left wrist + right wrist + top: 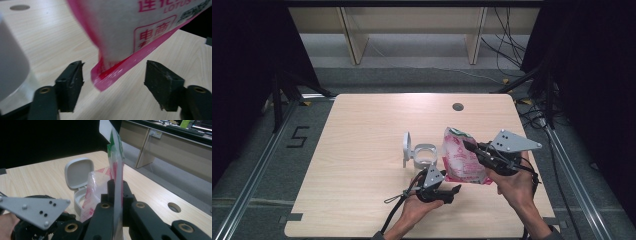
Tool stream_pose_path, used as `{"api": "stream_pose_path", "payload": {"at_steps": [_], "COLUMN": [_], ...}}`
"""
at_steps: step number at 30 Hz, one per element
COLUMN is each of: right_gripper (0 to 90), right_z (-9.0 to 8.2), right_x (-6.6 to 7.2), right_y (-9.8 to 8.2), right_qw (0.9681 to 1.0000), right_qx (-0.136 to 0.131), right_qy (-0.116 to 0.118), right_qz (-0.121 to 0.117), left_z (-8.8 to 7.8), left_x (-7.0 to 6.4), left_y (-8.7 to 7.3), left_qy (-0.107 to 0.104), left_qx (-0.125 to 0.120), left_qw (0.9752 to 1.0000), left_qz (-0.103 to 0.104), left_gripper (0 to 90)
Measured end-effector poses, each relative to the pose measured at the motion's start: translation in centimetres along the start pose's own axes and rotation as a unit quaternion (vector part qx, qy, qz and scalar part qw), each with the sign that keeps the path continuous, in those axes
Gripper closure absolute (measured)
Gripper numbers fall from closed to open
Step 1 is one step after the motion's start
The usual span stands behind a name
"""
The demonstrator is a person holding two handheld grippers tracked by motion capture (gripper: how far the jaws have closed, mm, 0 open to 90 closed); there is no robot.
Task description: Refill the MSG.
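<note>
A clear plastic bag (459,157) with pink and red print hangs over the table (362,175), right of centre. My right gripper (467,145) is shut on the bag's upper edge; in the right gripper view the film (116,165) rises pinched between the jaws of that gripper (117,185). My left gripper (457,189) lies low, just below the bag and pointing right. In the left gripper view the bag's pink sealed bottom corner (110,75) hangs between the jaws of my left gripper (115,66), which stand apart and do not touch it.
A white round container (424,153) with its hinged lid (406,147) standing open sits just left of the bag. A grey cable hole (457,106) lies near the table's far edge. Wooden furniture legs and cables stand on the floor beyond.
</note>
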State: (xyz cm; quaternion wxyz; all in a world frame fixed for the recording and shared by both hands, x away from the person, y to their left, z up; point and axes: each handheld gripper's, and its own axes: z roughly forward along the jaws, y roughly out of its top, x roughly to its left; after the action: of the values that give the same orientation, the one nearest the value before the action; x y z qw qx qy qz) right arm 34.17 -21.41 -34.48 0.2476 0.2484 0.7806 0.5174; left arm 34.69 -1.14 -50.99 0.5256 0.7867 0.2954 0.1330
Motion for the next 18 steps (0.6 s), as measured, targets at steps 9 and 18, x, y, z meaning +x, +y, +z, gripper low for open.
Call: {"api": "stream_pose_path", "payload": {"at_steps": [9,18], "right_gripper": [90.0,90.0], "right_z": [0.2,1.0], "right_x": [0.0,-0.6], "right_y": [0.2,0.6], "right_qw": [1.0000,0.9999], "right_qx": [0.005,0.004], "right_qy": [-0.007,-0.004], "right_qz": [-0.005,0.011], "left_z": [0.9,1.0], "left_x": [-0.8,-1.8], "left_y": [0.0,-0.4], "left_qy": [0.025,0.014], "left_qx": [-0.023,-0.041], "left_qw": [0.9994,0.9991], "left_qz": [0.008,-0.003], "left_gripper": [60.4,72.4]}}
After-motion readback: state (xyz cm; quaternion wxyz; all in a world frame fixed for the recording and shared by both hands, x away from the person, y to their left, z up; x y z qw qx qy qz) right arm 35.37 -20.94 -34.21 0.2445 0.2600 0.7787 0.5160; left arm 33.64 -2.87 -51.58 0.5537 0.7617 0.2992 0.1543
